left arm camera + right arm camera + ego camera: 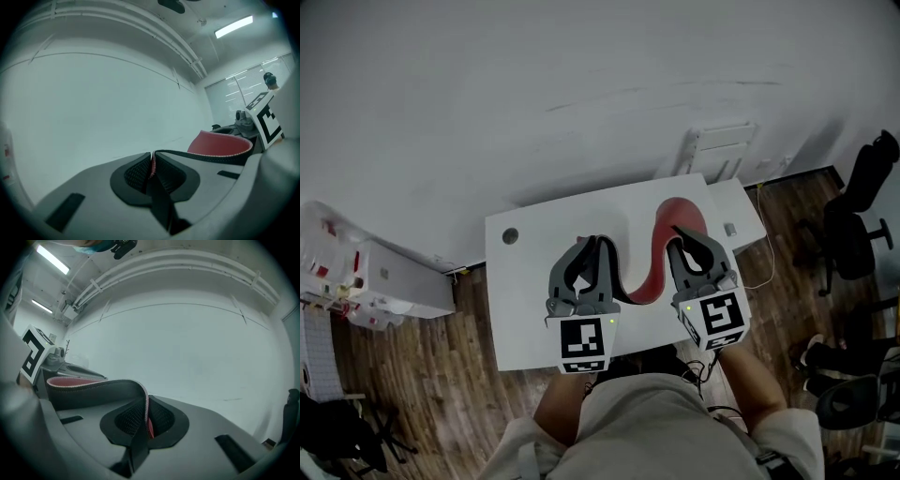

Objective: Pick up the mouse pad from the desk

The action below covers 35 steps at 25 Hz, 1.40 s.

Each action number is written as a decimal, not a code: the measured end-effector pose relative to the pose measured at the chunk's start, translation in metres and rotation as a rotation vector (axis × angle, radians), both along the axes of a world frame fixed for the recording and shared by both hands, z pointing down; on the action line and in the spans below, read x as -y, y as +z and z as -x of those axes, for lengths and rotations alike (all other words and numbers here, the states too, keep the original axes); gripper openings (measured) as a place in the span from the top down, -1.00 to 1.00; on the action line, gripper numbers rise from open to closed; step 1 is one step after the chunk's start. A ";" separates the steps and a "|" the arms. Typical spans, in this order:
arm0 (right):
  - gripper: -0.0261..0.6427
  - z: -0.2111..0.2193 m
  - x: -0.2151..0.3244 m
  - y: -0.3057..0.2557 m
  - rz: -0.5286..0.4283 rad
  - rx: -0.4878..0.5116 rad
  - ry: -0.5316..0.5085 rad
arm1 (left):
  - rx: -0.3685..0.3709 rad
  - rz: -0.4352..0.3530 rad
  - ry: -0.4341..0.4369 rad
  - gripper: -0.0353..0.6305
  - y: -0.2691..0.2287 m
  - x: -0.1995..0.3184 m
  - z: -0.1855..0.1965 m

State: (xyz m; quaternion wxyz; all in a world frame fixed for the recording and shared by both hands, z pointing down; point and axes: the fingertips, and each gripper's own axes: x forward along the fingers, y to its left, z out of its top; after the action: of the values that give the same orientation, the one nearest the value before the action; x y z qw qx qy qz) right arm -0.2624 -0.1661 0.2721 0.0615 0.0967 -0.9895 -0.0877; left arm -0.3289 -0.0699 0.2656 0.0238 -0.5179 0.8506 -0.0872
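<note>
Below me, a white surface [525, 309] stands against a pale wall [534, 84] on dark wood floor [422, 375]; black office chairs [853, 234] sit at right, strip lights [233, 26] glow overhead.

Office, white desk [525, 309], black swivel chair [853, 234], ceiling strip light [233, 26], wood floor [422, 375]

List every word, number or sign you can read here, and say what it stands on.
No readable text anywhere.
Left cube and right cube: black-and-white marker squares, no letters or digits.
Boxes at the far left: red marks, too small to read.
</note>
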 end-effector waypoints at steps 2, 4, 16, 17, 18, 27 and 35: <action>0.77 -0.006 -0.004 0.001 0.004 0.000 0.019 | -0.002 0.001 0.017 0.78 0.001 -0.004 -0.003; 0.77 -0.013 -0.006 0.002 0.011 -0.001 0.040 | -0.011 0.000 0.031 0.78 0.002 -0.007 -0.006; 0.77 -0.063 -0.028 -0.013 -0.007 0.028 0.021 | -0.020 -0.017 0.024 0.78 -0.001 -0.026 -0.060; 0.77 -0.069 -0.031 -0.014 -0.010 0.028 0.013 | -0.023 -0.017 0.018 0.78 0.000 -0.028 -0.066; 0.77 -0.075 -0.034 -0.014 -0.012 0.026 0.004 | -0.026 -0.016 0.010 0.78 0.001 -0.031 -0.072; 0.77 -0.143 -0.051 -0.006 0.012 0.045 -0.045 | -0.011 -0.002 -0.057 0.78 0.003 -0.056 -0.140; 0.77 -0.216 -0.064 -0.007 0.016 0.073 -0.068 | 0.006 -0.002 -0.092 0.78 0.005 -0.077 -0.215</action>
State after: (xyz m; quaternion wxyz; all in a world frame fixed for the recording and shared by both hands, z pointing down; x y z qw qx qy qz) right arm -0.0461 -0.1018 0.2649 0.0229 0.0657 -0.9945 -0.0781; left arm -0.1137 0.0070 0.2706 0.0227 -0.4779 0.8736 -0.0889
